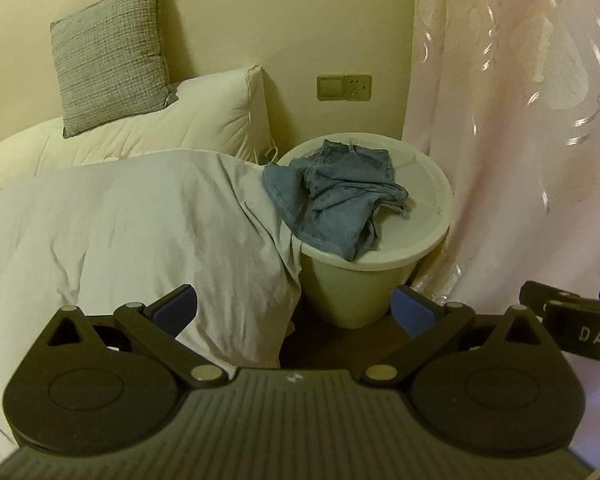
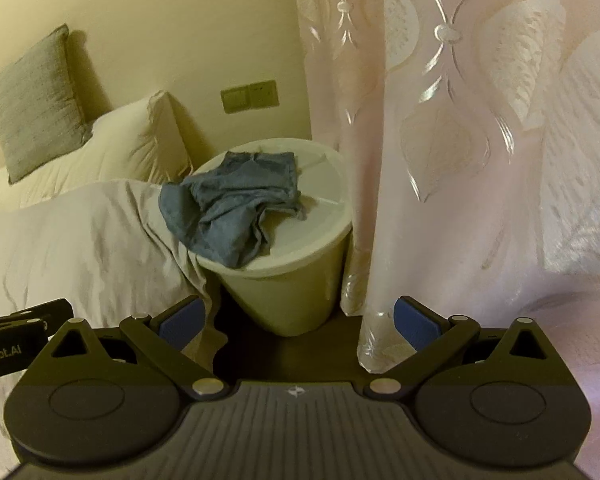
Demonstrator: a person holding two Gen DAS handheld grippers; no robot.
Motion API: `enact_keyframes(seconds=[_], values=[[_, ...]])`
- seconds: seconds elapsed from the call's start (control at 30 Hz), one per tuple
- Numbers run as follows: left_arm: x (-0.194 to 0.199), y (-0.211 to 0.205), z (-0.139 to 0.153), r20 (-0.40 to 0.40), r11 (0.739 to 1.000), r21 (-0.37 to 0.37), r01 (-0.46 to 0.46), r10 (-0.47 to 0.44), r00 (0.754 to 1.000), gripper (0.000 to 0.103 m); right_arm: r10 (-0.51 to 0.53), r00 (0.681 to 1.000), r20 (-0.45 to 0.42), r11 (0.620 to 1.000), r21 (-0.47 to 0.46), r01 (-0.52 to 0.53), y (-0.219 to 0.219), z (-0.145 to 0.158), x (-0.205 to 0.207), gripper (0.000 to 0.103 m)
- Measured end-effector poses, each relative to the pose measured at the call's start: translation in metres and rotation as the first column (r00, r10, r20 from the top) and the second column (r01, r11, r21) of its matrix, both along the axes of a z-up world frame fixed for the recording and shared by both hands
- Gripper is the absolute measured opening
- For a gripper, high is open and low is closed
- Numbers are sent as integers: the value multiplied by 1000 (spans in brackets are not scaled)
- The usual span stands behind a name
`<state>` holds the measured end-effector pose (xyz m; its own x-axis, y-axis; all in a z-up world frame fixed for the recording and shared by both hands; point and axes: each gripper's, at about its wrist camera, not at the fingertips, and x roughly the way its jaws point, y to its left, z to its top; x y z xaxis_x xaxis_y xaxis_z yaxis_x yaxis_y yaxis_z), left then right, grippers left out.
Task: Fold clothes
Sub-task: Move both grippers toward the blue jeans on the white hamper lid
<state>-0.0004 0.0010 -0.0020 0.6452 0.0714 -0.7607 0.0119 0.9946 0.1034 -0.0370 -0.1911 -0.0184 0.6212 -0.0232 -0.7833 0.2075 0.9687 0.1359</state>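
A crumpled blue denim garment (image 1: 336, 192) lies on the lid of a round white bin (image 1: 428, 188) beside the bed; one edge hangs over onto the bed cover. It also shows in the right wrist view (image 2: 236, 208) on the same bin (image 2: 324, 232). My left gripper (image 1: 296, 308) is open and empty, well short of the bin, low in front of it. My right gripper (image 2: 298, 318) is open and empty, also short of the bin. The right gripper's side (image 1: 572, 320) shows at the left view's right edge.
A bed with a grey-white duvet (image 1: 120, 240), white pillow (image 1: 204, 120) and grey cushion (image 1: 108, 56) fills the left. A pale patterned curtain (image 2: 480, 140) hangs at the right, touching the bin. A wall socket (image 1: 344, 87) sits above the bin. Dark floor lies below.
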Motion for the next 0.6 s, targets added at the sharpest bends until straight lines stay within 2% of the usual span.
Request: enact_keyframes(seconds=[0.07,0.13,0.2,0.33,0.6], values=[[-1,2,-3,-17,1000,-4,-1,1,1000,102,6,1000,-10,1000,-4,-6,0,0,2,103],[21,3,-4,-90,1000,-9,15,-16,996,102,3,1000,-24,1000,-10,-3,2,-1,10,103],[28,10,-6,-72,999,-30,26,-28,997,102,-8,999,-47,1000,-23,7,7,-1,27,103],[21,32,-11,-15,998,-31,62,-62,998,102,-21,1000,-1,999,-36,21,19,1,27,103],[34,49,-19,-23,995,-49,82,-83,996,102,-28,1000,-3,998,-49,28,44,-2,36,103]])
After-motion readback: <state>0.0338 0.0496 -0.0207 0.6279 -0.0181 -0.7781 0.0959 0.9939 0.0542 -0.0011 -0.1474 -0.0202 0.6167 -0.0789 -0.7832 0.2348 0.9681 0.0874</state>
